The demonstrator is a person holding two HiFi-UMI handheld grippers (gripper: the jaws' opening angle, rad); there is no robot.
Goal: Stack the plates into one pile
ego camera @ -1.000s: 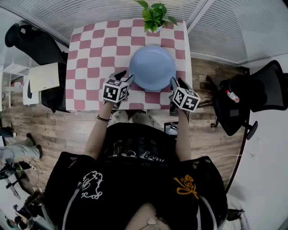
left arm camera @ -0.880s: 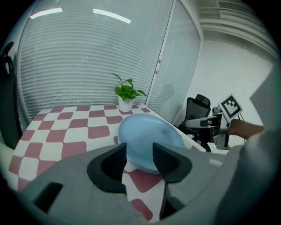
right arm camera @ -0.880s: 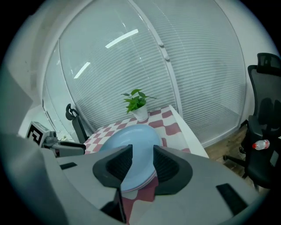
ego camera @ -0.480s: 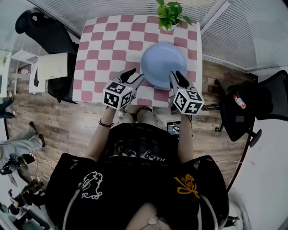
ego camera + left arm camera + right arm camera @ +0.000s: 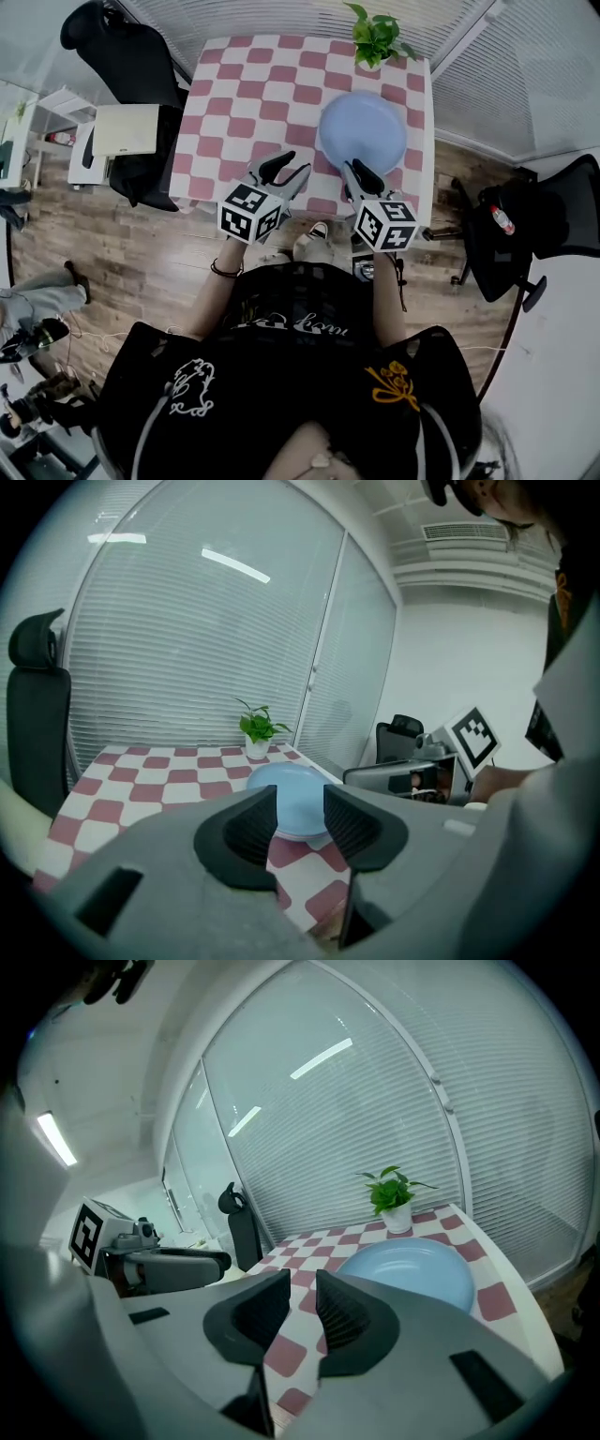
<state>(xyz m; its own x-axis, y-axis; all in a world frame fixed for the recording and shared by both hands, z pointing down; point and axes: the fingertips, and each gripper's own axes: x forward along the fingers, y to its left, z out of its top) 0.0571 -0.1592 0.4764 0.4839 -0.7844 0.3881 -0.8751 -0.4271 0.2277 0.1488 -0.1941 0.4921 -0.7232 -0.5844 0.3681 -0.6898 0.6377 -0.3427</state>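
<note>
Two sets of jaws apart, nothing btwn: L gripper & R gripper at near table edge
Both just closing partway; blue plates stacked on R side, just ahead of R gripper, near potted plant

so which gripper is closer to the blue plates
Right. The right gripper is by the near edge of the blue plates; the left gripper is off to their left over the checkered table. Both have just been closing their jaws, nothing between them.
</note>
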